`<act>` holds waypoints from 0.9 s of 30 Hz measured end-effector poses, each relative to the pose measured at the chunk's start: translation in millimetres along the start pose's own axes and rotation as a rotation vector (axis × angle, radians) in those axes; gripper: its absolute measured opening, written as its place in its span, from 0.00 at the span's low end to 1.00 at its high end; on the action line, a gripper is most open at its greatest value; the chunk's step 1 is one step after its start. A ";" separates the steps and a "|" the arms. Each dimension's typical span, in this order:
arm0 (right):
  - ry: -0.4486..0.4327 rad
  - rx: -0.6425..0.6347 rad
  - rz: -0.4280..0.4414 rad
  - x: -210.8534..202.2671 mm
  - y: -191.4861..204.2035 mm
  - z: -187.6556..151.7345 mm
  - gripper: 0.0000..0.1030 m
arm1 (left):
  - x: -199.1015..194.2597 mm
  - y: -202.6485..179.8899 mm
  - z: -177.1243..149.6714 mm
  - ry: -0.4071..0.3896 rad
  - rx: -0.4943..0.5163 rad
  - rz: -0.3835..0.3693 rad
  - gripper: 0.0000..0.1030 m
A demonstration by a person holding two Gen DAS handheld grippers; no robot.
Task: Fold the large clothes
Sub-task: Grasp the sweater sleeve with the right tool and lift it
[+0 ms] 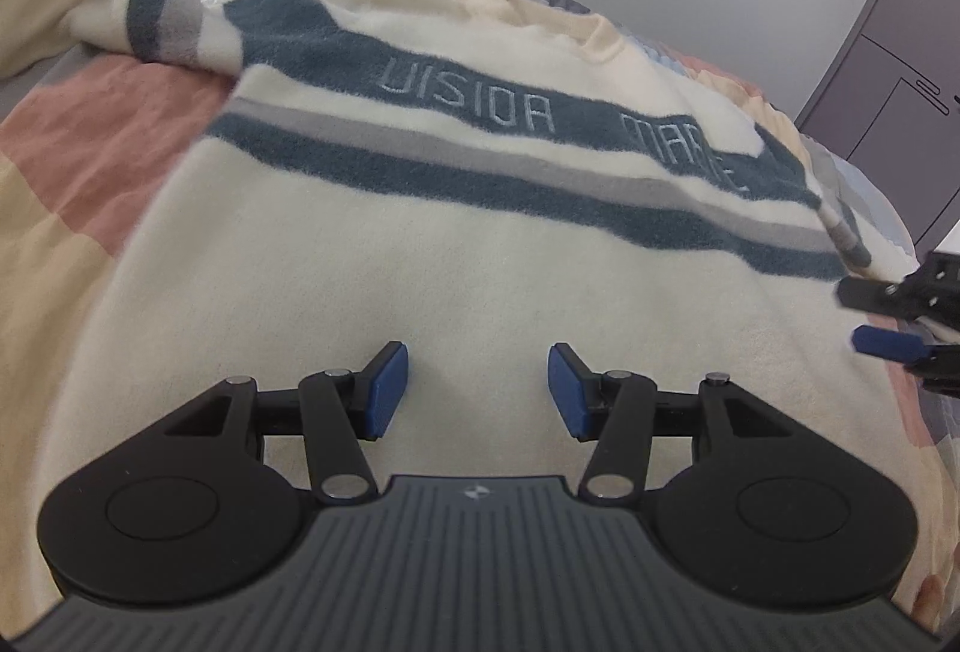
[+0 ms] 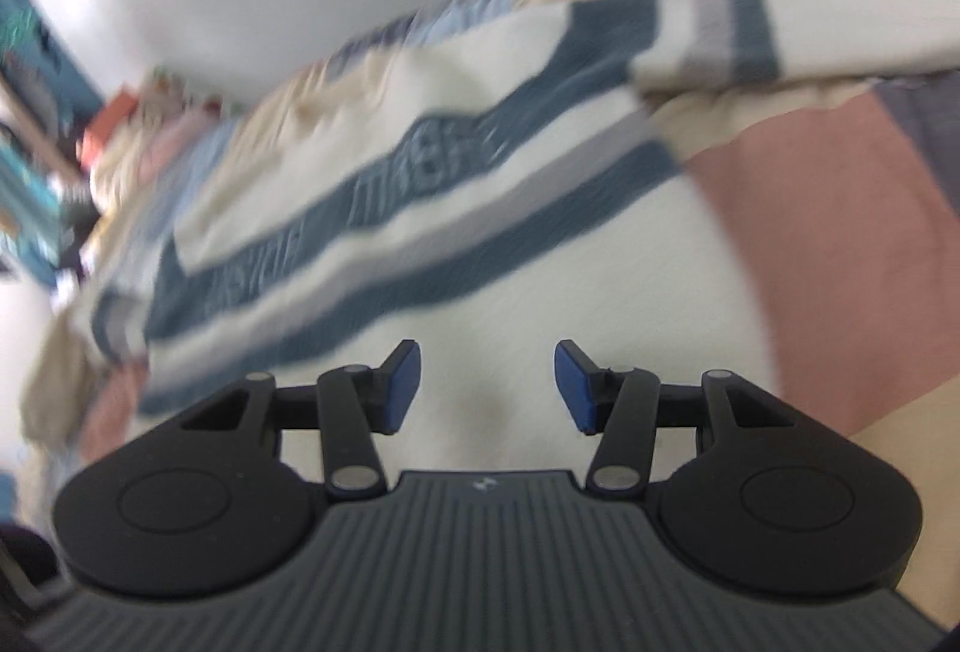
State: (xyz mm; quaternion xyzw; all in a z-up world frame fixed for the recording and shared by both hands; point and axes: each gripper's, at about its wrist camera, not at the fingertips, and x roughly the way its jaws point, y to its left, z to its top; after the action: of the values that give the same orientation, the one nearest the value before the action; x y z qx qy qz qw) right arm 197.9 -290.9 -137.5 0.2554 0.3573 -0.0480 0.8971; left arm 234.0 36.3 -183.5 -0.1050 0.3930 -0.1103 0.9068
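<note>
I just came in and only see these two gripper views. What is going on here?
A person with a handheld gripper in each hand is about to fold a cream sweater with dark blue and grey stripes, spread on a patchwork bedspread. The left gripper and right gripper both sit over its lower part with jaws open and nothing between them. No fold has been made yet.

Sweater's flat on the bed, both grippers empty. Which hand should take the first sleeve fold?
Probably left. The left gripper hangs open over the sweater, its view sharp and the spread sleeve clear ahead. The right gripper, also open, gives a blurred view.
</note>
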 end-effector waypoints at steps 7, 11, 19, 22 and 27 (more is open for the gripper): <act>-0.110 0.091 -0.080 -21.2 -61.5 59.1 0.52 | -7.1 -4.4 -6.7 0.004 0.003 0.030 0.56; -0.195 0.223 -0.122 -28.5 -126.6 83.5 0.54 | -16.7 -4.0 -12.8 0.011 -0.012 0.026 0.58; -0.275 0.484 -0.090 -12.4 -258.4 107.3 0.79 | -12.4 -13.0 -14.4 -0.001 0.019 0.074 0.59; -0.300 0.567 -0.054 6.7 -298.0 115.6 0.77 | -6.1 -16.0 -13.4 -0.004 0.037 0.097 0.59; -0.365 0.546 -0.070 27.2 -329.1 141.6 0.62 | 5.9 -25.2 -12.0 -0.017 0.098 0.147 0.61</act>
State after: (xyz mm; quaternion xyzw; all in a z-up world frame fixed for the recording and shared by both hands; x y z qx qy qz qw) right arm 216.9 -642.7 -208.1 0.4610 0.1730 -0.2180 0.8426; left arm 226.2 9.3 -188.6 -0.0323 0.3860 -0.0618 0.9199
